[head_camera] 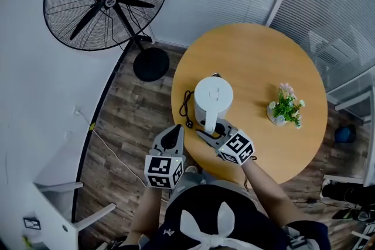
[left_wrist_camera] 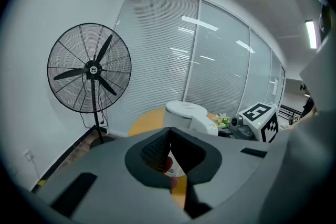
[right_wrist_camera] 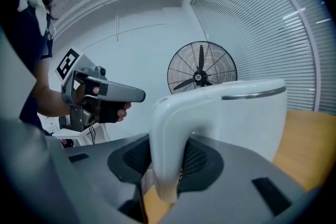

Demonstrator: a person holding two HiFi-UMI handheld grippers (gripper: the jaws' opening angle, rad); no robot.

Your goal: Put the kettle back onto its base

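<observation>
1. Overhead, the head view shows the white kettle (head_camera: 213,99) lid-up near the lower left edge of the round wooden table (head_camera: 258,50). Its long axis runs vertically, so mainly the round lid shows. The spout points to the top of the frame and the handle to the bottom, toward the person. The right gripper (head_camera: 210,133) is clamped on that handle. The left gripper (head_camera: 176,129) hangs off the table's edge just left of it, touching nothing. A black cord (head_camera: 187,109) lies left of the kettle; whether the base is underneath cannot be told. Only this view shows the potted plant (head_camera: 285,108) at right centre.

2. The left gripper view shows what the head view leaves unclear: the left gripper (left_wrist_camera: 169,131) has its jaws together, pads meeting, with nothing between them. Beyond them the kettle (left_wrist_camera: 185,113) sits at centre, the right gripper's marker cube (left_wrist_camera: 261,117) to its right and a standing fan (left_wrist_camera: 89,68) at upper left.

3. The right gripper view alone shows the grip close up. The right gripper (right_wrist_camera: 167,160) has its jaws part-way closed, pads pressed on either side of the handle (right_wrist_camera: 165,134), which runs top to bottom at centre. The kettle's body (right_wrist_camera: 247,113) fills the right, above the table (right_wrist_camera: 307,139), and the left gripper (right_wrist_camera: 139,96) is at left.
</observation>
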